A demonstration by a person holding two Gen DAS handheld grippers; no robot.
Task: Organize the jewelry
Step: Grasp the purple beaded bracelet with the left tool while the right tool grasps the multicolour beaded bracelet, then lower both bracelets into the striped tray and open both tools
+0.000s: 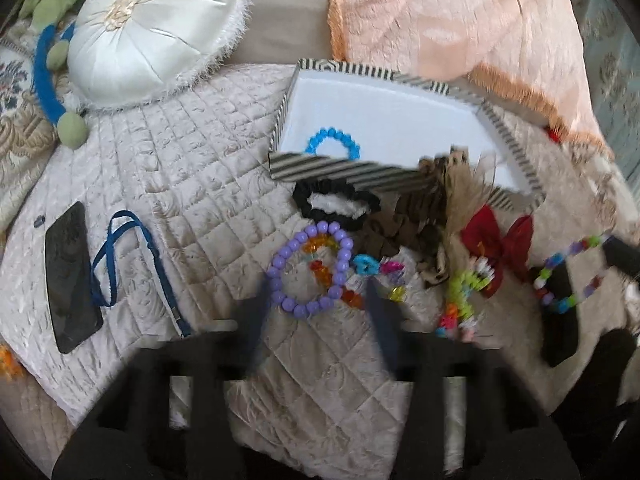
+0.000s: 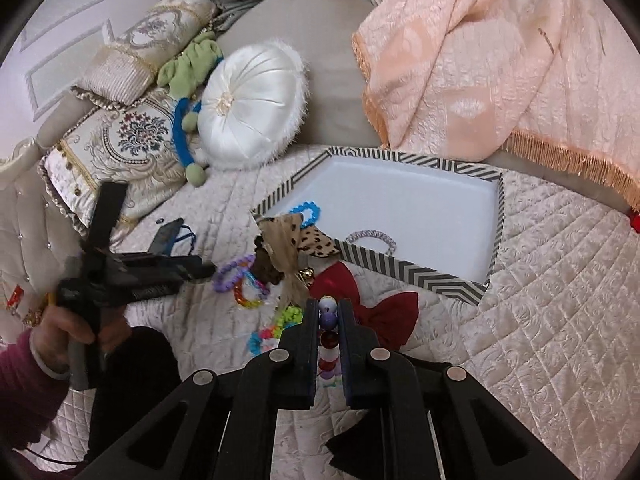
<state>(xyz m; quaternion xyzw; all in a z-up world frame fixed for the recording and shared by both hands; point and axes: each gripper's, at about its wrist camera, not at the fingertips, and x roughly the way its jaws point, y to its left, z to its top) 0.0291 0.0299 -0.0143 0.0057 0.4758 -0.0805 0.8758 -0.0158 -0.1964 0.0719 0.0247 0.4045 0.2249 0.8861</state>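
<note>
Right tool [image 2: 329,312] pinching multicolor bead strand [image 2: 328,322], just before striped tray [image 2: 416,270] front wall. Left tool [image 1: 318,300] spread, blurred, apparently over purple bracelet [image 1: 310,268]. Only right view shows lilac bracelet [image 2: 372,238] inside tray, with blue bracelet [image 1: 334,142].

Quilted bedspread [image 1: 168,168] covers the bed. Far left: round white satin cushion [image 1: 152,28]. Far right: peach fringed blanket [image 1: 460,20]. Near left: dark phone [image 1: 70,276] lying beside blue strap [image 1: 132,264].

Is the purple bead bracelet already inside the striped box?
No, the purple bead bracelet lies on the quilt outside the striped box.
</note>
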